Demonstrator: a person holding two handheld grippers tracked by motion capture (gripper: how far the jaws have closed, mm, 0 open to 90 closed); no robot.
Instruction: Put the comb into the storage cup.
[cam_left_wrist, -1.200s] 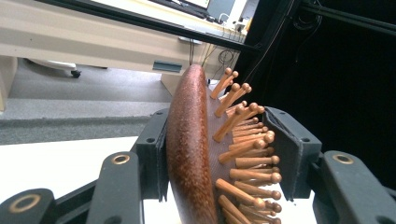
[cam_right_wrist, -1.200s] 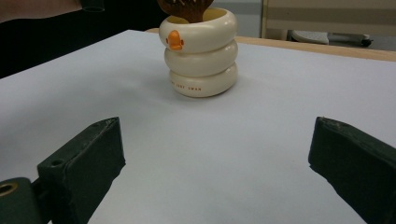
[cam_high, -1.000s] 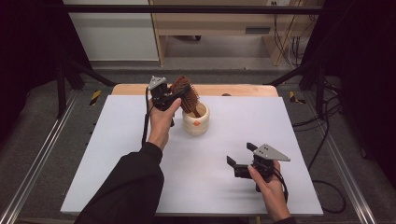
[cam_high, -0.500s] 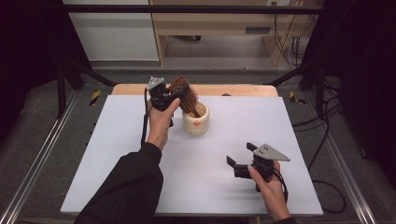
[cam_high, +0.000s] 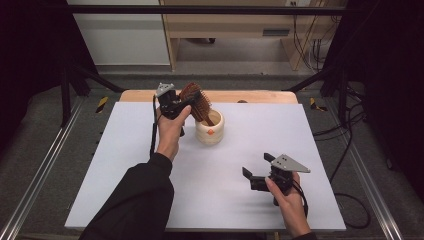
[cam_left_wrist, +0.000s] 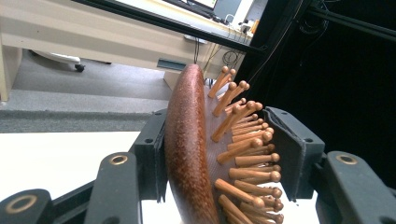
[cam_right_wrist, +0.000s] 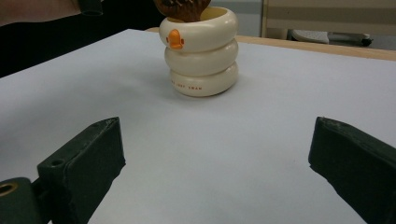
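Over the duck cup, left gripper clamps the wooden hairbrush (handle inside); next, release. Right gripper, at 5 o'clock, gapes empty.

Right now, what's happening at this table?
A person works at a white table with a gripper in each hand. The left gripper is shut on the head of a wooden hairbrush, one jaw on its smooth back, the other against the bristle tips. The brush's handle end sits in a cream ringed cup near the far edge. The right gripper is open and holds nothing, low over the near right of the table, pointed at the cup.
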